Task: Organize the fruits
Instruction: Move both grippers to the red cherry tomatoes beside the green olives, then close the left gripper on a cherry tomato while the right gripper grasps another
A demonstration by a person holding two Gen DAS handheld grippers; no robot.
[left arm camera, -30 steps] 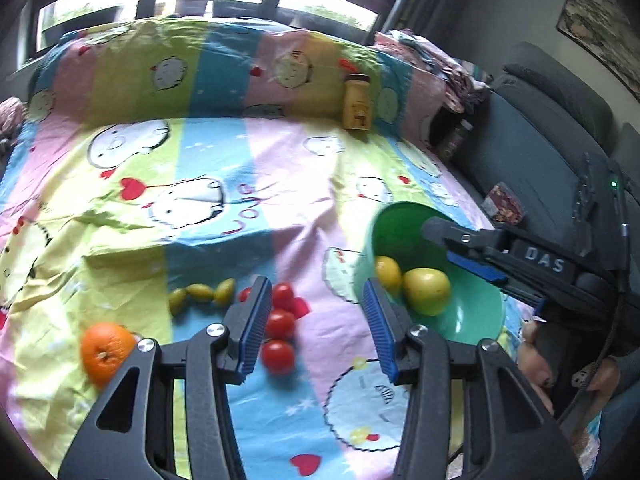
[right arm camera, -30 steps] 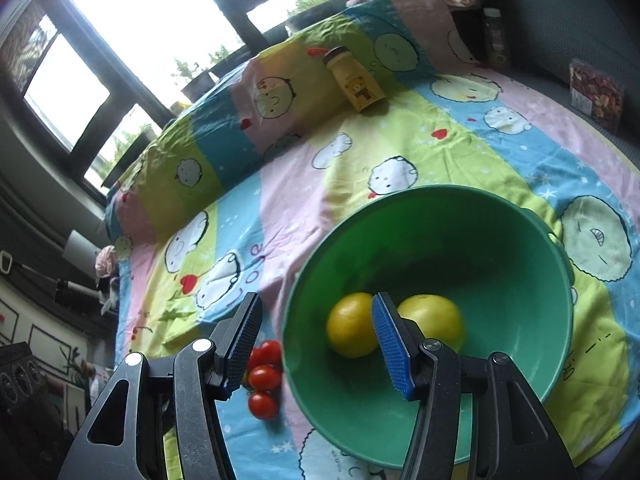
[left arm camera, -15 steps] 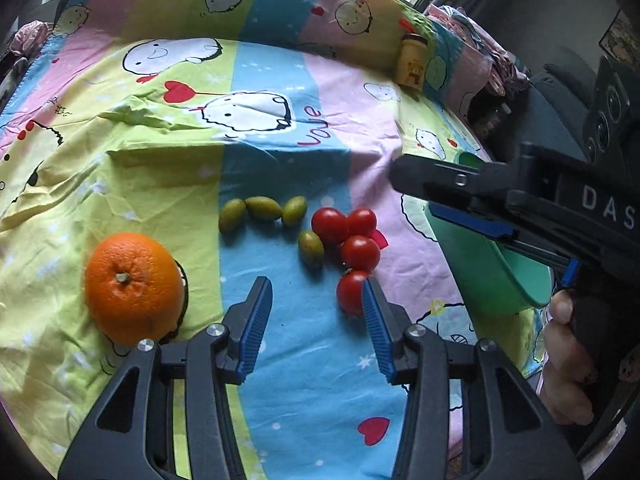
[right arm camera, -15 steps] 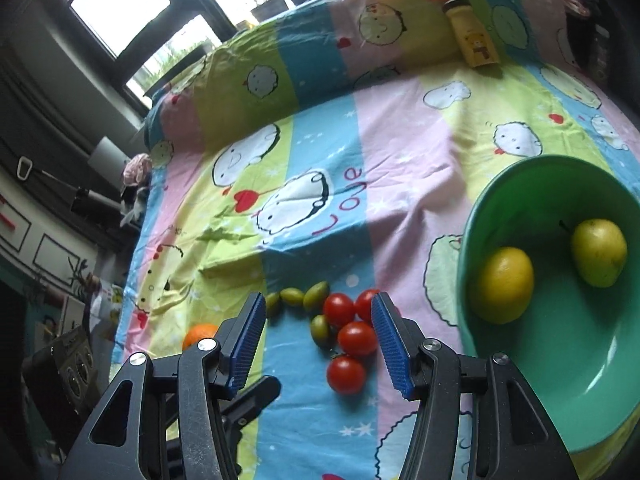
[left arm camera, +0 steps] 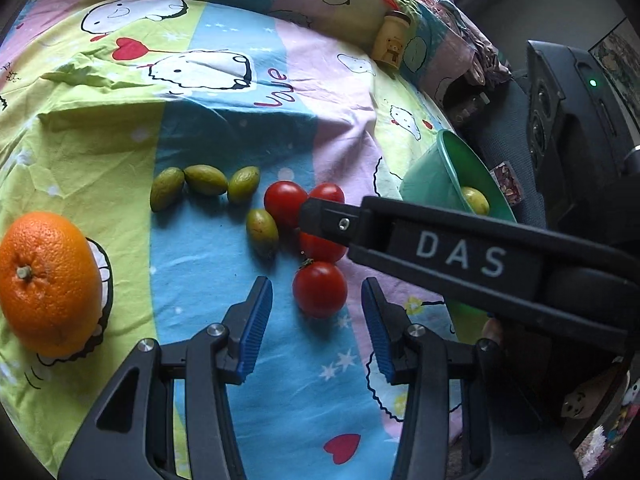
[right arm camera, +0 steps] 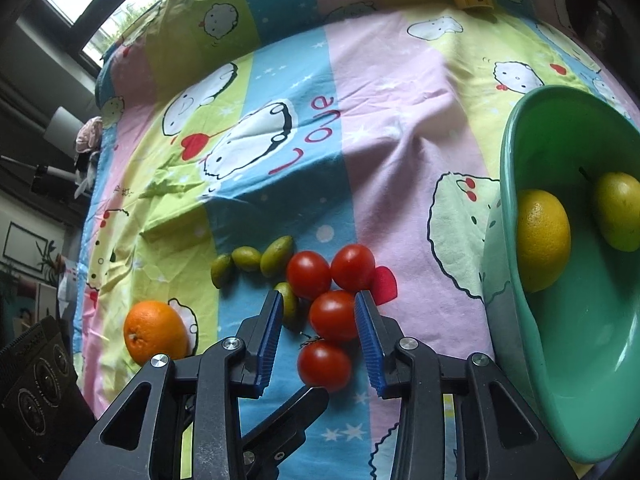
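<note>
Several red tomatoes lie clustered on the patterned sheet, with several small green fruits to their left and an orange further left. My right gripper straddles one tomato. Its jaws are closing; the right pad is at the tomato's skin and a gap shows on the left. My left gripper is open, with the nearest tomato just ahead of its fingertips, untouched. The right gripper's arm crosses above the cluster.
A green bowl at the right holds a lemon and a pear. A yellow bottle stands at the far edge of the sheet. A dark sofa and a black device lie beyond the right side.
The right gripper swung left from over the bowl to the tomatoes, sank, and its jaws narrowed. The left gripper dropped closer to the nearest tomato.
</note>
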